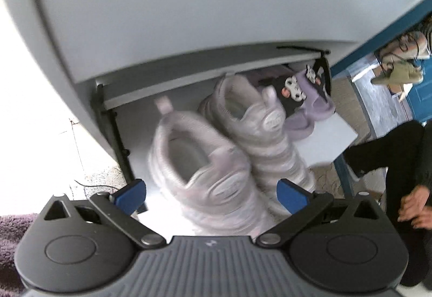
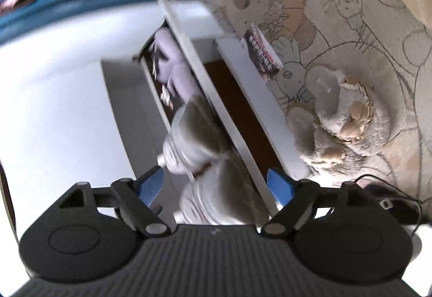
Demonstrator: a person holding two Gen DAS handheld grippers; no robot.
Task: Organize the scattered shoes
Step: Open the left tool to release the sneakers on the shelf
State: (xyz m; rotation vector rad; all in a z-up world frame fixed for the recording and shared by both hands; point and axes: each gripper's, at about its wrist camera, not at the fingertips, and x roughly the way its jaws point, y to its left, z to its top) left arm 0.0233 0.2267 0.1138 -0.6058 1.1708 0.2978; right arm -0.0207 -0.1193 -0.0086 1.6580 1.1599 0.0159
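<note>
Two pale pink-white sneakers (image 1: 216, 162) stand side by side on the white shelf (image 1: 324, 140) of a tilt-out shoe cabinet. Behind them lies a pair of lilac slippers (image 1: 305, 105) with a cartoon face. My left gripper (image 1: 212, 195) is open, its blue pads on either side of the nearer sneaker, not gripping it. In the right wrist view the same sneakers (image 2: 199, 140) and lilac slippers (image 2: 172, 65) show in the cabinet from the side. My right gripper (image 2: 216, 185) is open over the sneakers. A pair of fluffy beige slippers (image 2: 343, 129) lies on the rug.
The white cabinet front (image 1: 189, 0) looms above the shelf. A patterned beige rug (image 2: 351, 27) covers the floor, with a magazine (image 2: 262, 51) at the cabinet's edge. A person in black (image 1: 399, 162) sits at the right. A cable (image 2: 391, 189) lies near the right gripper.
</note>
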